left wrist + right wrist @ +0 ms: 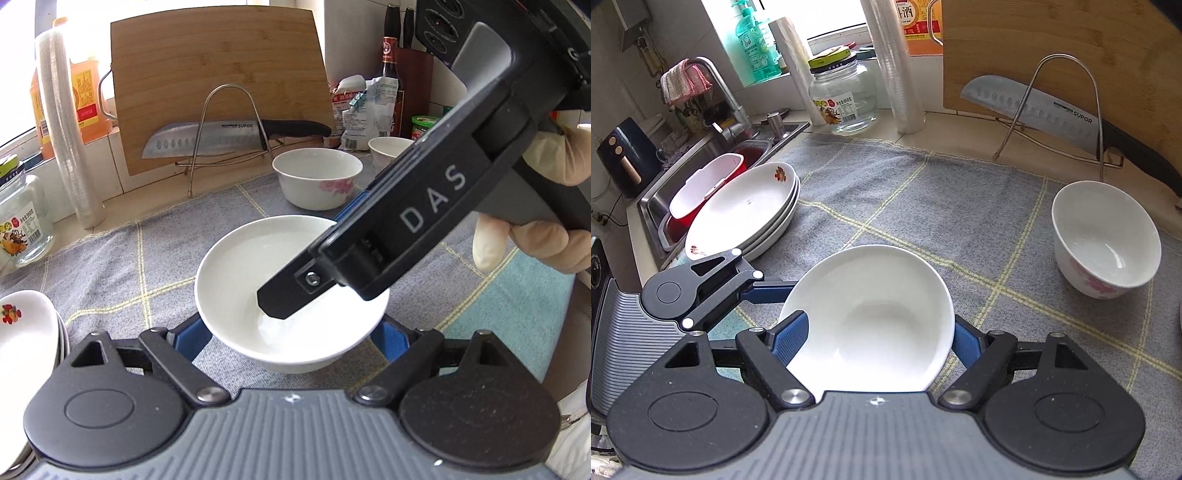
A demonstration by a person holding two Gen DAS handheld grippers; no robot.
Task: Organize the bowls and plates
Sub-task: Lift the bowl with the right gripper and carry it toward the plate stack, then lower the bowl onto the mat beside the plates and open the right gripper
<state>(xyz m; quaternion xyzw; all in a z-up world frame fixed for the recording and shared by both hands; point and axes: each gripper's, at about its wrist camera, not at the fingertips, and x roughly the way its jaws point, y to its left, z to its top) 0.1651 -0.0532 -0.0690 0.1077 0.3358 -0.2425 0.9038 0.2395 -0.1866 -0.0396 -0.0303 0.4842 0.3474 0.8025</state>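
Both tools pinch the plain white bowl (871, 317) — left tool (291, 339), right tool (875, 339) — while the plate stack (746, 206) lies upper left, nearer the left tool.

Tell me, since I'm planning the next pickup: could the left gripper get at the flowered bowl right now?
Probably not yet. The left gripper is shut on the plain white bowl, as is the right gripper. The cloth towards the flowered bowl looks clear otherwise.
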